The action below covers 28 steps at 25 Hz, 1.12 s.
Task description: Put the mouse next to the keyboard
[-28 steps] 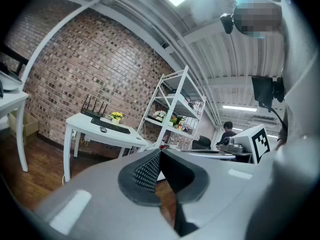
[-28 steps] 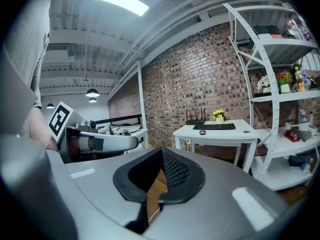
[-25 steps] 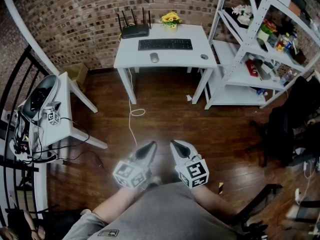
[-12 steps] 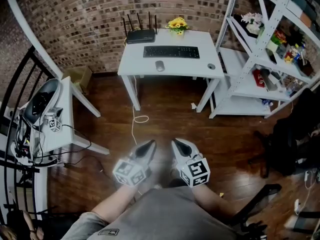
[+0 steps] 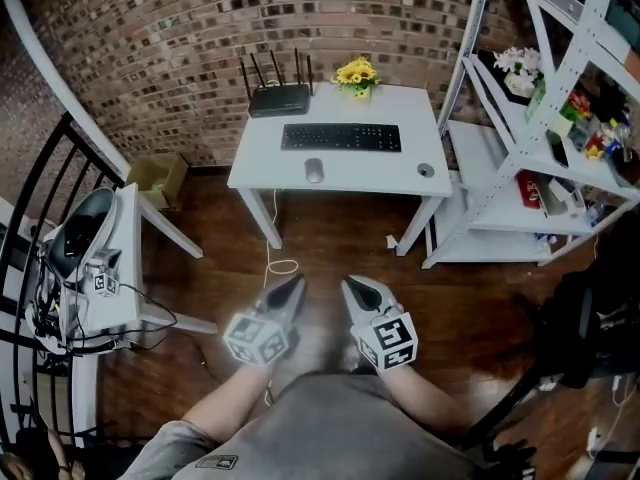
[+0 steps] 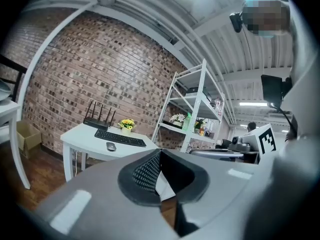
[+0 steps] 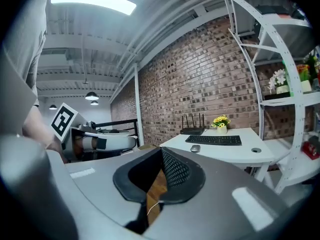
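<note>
Mouse untouched on white desk, just in front of keyboard. Left gripper and right gripper well short, over floor, jaws closed, empty. Whole task apparently left: approach, grasp, placing.

White tabletop on the wooden floor; black keyboard at its middle; grey mouse just before it, apart; router and yellow flowers behind; small round disc near the right edge.

An office-like workroom: far brick wall, white desk bearing keyboard and router, metal shelving at right.
</note>
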Each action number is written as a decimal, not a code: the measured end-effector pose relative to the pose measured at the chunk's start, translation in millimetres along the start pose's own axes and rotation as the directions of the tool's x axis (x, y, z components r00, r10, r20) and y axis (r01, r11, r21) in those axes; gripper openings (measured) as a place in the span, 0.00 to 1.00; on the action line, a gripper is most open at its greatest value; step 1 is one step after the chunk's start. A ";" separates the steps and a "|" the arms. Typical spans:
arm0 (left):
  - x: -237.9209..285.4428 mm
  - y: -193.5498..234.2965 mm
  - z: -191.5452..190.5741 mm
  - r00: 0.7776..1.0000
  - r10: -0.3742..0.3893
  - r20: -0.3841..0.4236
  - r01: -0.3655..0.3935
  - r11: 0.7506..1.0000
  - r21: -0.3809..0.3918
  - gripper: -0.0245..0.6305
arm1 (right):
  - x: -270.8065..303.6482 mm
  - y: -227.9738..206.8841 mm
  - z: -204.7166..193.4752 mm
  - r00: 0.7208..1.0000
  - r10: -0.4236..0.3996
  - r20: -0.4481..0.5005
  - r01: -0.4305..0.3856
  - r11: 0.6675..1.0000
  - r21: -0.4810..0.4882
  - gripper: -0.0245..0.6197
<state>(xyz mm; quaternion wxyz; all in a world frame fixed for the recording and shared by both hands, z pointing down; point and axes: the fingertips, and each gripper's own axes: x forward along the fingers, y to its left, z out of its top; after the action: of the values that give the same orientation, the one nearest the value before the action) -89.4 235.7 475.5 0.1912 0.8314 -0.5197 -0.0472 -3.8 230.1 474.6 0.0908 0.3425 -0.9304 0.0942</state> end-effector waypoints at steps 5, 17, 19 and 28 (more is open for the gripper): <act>39.6 6.9 2.2 1.000 0.021 0.010 -0.021 1.000 -0.012 0.04 | 19.4 -37.5 3.7 1.000 0.022 0.000 -0.022 1.000 0.003 0.05; 94.4 50.4 10.8 0.997 0.067 -0.023 -0.068 0.996 -0.053 0.04 | 76.7 -83.0 3.1 0.998 0.043 -0.040 -0.041 0.998 0.039 0.05; 106.6 68.0 14.4 0.997 0.075 -0.024 -0.076 0.996 -0.054 0.04 | 93.4 -91.5 5.3 0.998 0.038 -0.048 -0.036 0.999 0.040 0.05; 167.7 150.7 36.5 0.995 0.060 -0.076 -0.064 0.996 -0.055 0.04 | 184.5 -131.3 17.1 0.995 -0.003 -0.099 0.008 0.999 0.048 0.05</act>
<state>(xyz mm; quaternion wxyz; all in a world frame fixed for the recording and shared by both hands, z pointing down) -150.6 19.7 517.3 0.2357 0.8102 -0.5362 -0.0252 -57.8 13.4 516.0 0.1284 0.3420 -0.9213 0.1334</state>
